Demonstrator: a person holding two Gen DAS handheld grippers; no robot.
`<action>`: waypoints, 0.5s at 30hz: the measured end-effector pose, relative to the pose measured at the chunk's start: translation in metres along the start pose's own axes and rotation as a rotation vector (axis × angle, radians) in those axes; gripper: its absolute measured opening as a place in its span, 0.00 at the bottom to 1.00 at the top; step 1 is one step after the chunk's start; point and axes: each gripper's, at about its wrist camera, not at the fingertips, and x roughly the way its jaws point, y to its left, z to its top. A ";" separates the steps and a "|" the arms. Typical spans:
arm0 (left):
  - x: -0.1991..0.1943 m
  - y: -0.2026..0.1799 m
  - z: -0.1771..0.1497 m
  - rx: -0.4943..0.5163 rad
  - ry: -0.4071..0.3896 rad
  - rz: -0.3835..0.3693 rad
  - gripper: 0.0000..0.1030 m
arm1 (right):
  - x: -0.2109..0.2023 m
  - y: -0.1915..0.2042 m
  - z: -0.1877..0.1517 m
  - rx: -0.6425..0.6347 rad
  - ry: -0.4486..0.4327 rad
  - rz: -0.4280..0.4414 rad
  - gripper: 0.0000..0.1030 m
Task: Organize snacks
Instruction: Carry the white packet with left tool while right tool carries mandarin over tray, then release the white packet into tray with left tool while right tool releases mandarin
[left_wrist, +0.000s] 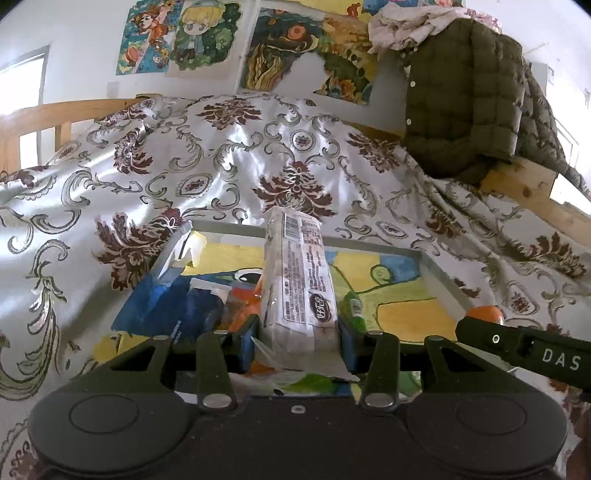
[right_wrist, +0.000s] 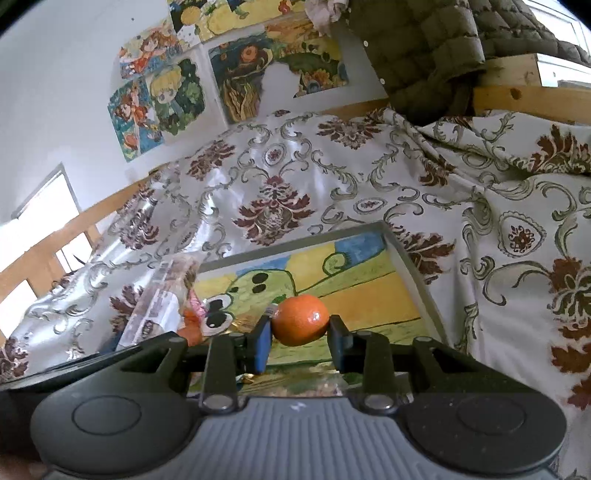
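Covering bed (left_wrist: 229, 155), shiny damask cloth; cartoon posters (left_wrist: 177, 35) above.

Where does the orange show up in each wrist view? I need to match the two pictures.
Left wrist view: the orange peeks out at the right edge, above the dark arm of the right tongs.
Right wrist view: the orange sits at centre, clamped between the right tongs.
Shared landmark: the tray with the painted cartoon floor, lying on the flowered cloth.
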 end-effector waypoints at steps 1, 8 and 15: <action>0.002 0.001 -0.001 -0.002 0.005 0.002 0.45 | 0.003 0.000 -0.001 0.001 0.003 -0.001 0.35; 0.013 0.005 -0.007 -0.007 0.037 0.000 0.45 | 0.020 0.007 -0.006 -0.046 0.031 -0.018 0.35; 0.018 -0.001 -0.012 0.032 0.042 -0.001 0.45 | 0.026 0.013 -0.009 -0.080 0.041 -0.013 0.35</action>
